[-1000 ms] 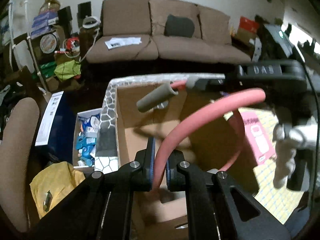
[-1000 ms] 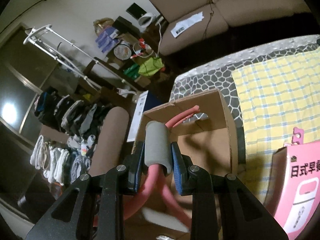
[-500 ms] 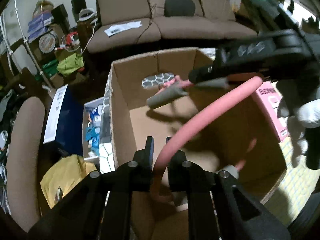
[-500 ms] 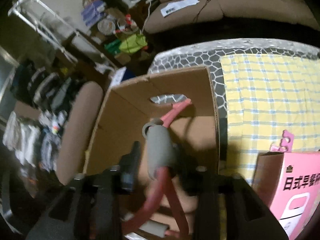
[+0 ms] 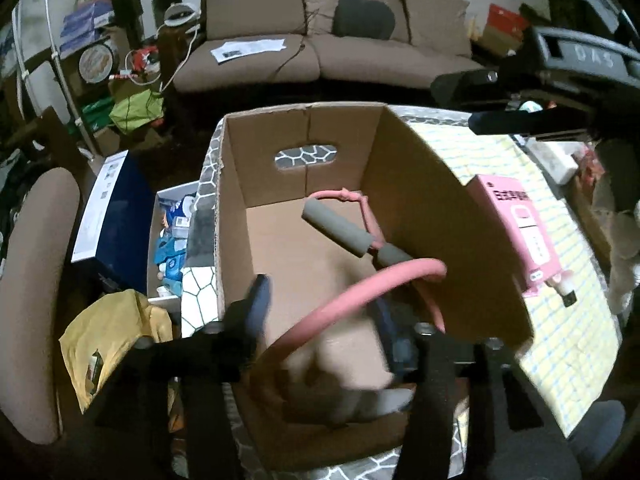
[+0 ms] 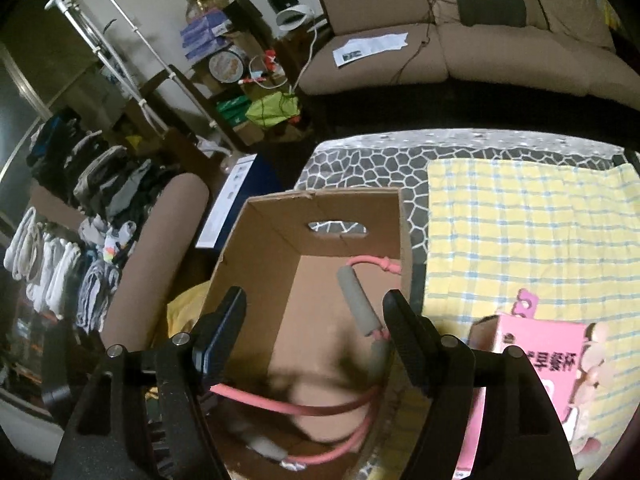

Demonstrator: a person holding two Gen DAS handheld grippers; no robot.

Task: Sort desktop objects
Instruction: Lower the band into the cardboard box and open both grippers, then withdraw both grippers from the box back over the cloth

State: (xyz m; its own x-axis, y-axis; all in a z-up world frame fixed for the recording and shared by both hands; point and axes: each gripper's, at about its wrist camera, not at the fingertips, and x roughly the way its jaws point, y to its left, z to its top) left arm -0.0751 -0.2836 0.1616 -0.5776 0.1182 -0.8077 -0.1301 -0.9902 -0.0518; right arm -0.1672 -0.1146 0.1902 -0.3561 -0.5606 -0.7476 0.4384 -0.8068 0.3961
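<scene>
A big brown sofa (image 5: 320, 36) is sitting at the back of the room, and both cameras are catching it. In front of it a table with a grey stone-pattern cover (image 6: 360, 160) is holding a yellow checked cloth (image 6: 532, 232). Only the right camera is showing the rack of hanging clothes (image 6: 72, 208). Only the left camera is showing the blue box (image 5: 108, 216) on the floor.

An open cardboard box (image 5: 420, 184) is standing on the table. Beside it a pink box (image 5: 520, 224) is lying on the cloth.

The pink stretchy band (image 5: 352, 300) with grey foam handles (image 5: 336, 226) is lying down inside the cardboard box.

The left gripper (image 5: 320, 308) is hanging over the box, and its jaws are opening. The pink tube is running between them, but the pads are not squeezing it. The right gripper (image 6: 314, 320) is opening too, with nothing pinched; a grey handle is lying below the gap. The left camera is also showing the right gripper from the side, up near the top corner.
</scene>
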